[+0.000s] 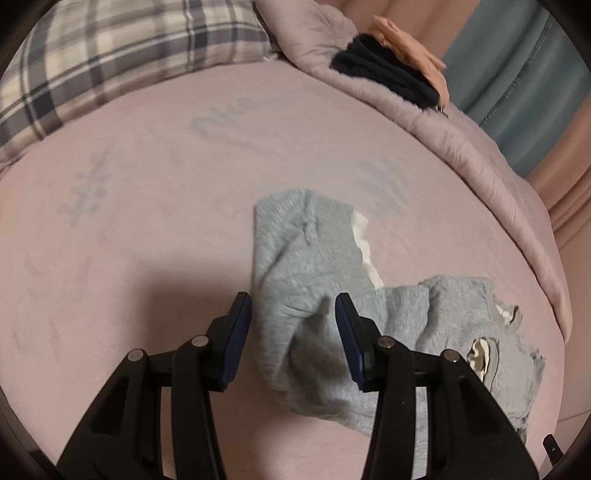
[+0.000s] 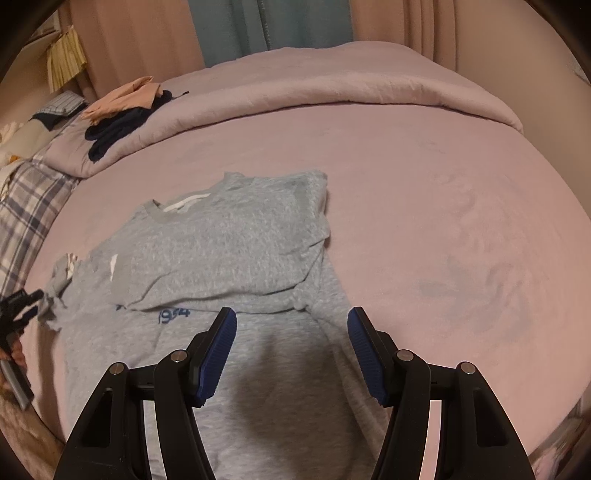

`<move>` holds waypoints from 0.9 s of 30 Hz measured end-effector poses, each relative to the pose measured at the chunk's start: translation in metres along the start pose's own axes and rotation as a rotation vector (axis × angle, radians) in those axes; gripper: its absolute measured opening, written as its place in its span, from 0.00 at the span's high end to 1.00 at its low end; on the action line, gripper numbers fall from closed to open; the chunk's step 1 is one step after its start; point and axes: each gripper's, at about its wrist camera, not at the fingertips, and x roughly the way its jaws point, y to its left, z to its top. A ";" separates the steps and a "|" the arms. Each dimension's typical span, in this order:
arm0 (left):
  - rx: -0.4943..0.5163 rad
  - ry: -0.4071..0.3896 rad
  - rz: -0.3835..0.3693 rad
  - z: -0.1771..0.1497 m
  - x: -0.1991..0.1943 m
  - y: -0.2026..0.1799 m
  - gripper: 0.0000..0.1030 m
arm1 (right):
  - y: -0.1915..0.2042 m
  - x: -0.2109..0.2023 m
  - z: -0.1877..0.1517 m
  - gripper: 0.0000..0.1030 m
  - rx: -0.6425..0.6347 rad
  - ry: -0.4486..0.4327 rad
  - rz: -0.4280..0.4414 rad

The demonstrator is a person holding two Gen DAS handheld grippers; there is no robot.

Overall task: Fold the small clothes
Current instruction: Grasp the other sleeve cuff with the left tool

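Note:
A grey T-shirt (image 2: 229,243) with a blue "1954" print (image 2: 173,315) lies on the pink bed sheet (image 2: 443,221), one side folded over its body. My right gripper (image 2: 291,310) hovers open over the shirt's lower part, with nothing pinched between its blue pads. In the left wrist view a sleeve of the T-shirt (image 1: 295,240) runs between the fingers of my left gripper (image 1: 291,297). Its jaws stand apart around the bunched cloth and the pads do not visibly press on it. The left gripper (image 2: 22,302) also shows at the shirt's left edge in the right wrist view.
A rolled-back pink duvet (image 2: 332,88) borders the far side of the bed. Dark clothes (image 2: 114,129) and a peach garment (image 2: 125,98) lie on it. A plaid pillow (image 1: 110,55) sits at the head end. Curtains (image 2: 229,26) hang behind.

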 end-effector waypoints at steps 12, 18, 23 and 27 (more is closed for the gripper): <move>-0.097 0.030 -0.062 -0.008 0.011 0.009 0.91 | 0.002 0.001 0.000 0.40 -0.011 0.003 0.011; -0.104 -0.021 -0.184 -0.006 -0.023 -0.007 0.93 | 0.009 -0.002 0.000 0.40 -0.026 -0.002 0.033; -0.040 -0.081 -0.290 -0.002 -0.056 -0.038 0.93 | 0.017 -0.006 0.004 0.40 -0.033 -0.019 0.084; 0.046 -0.094 -0.401 -0.004 -0.076 -0.077 0.93 | 0.026 -0.009 0.002 0.40 -0.050 -0.033 0.096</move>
